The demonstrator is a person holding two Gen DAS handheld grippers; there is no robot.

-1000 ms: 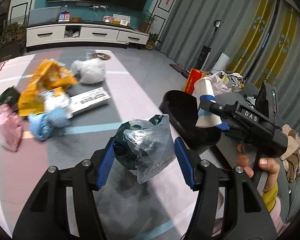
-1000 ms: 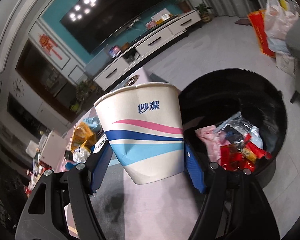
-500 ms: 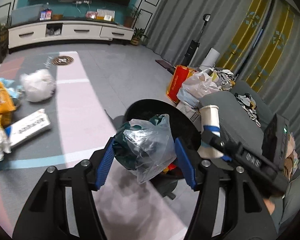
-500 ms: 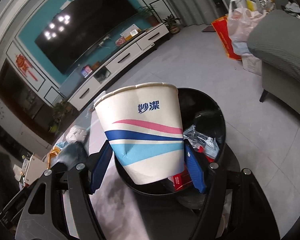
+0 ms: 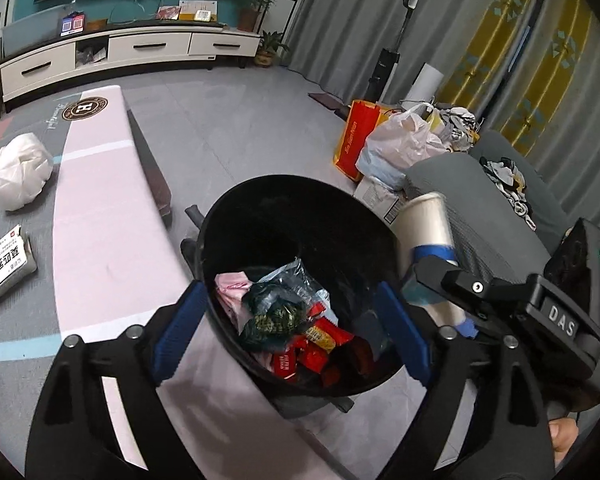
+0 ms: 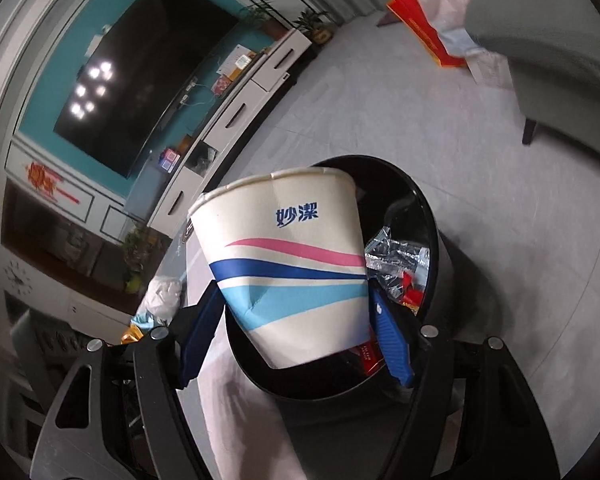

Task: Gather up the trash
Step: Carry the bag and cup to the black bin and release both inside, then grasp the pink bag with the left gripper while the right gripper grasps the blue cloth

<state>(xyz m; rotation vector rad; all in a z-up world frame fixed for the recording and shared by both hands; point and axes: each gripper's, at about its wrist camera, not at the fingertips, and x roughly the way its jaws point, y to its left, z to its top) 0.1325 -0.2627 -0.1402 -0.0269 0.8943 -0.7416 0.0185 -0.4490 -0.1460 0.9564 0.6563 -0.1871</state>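
In the left wrist view the black bin (image 5: 300, 208) stands right below my left gripper (image 5: 290, 292). Its jaws are opening wide and nothing is between them. A dark green stuffed plastic bag (image 5: 272, 312) lies inside the bin on red and pink wrappers. On the right my right gripper (image 5: 440, 292) holds a white paper cup (image 5: 428, 220) beside the bin's rim. The right wrist view shows that cup (image 6: 284, 248), with pink and blue stripes, tilted between the blue pads of my right gripper (image 6: 296, 296). Those jaws are opening but still touch the cup above the bin (image 6: 432, 216).
On the pink and grey mat (image 5: 92, 200) at the left lie a crumpled white bag (image 5: 16, 172) and a printed white packet (image 5: 4, 264). Behind the bin are a red paper bag (image 5: 356, 144), a full plastic bag (image 5: 400, 140) and a grey sofa (image 5: 480, 208).
My left gripper travelled from the mat to above the bin and opened; the bag dropped into the bin. My right gripper rolled and came closer over the bin with the cup.
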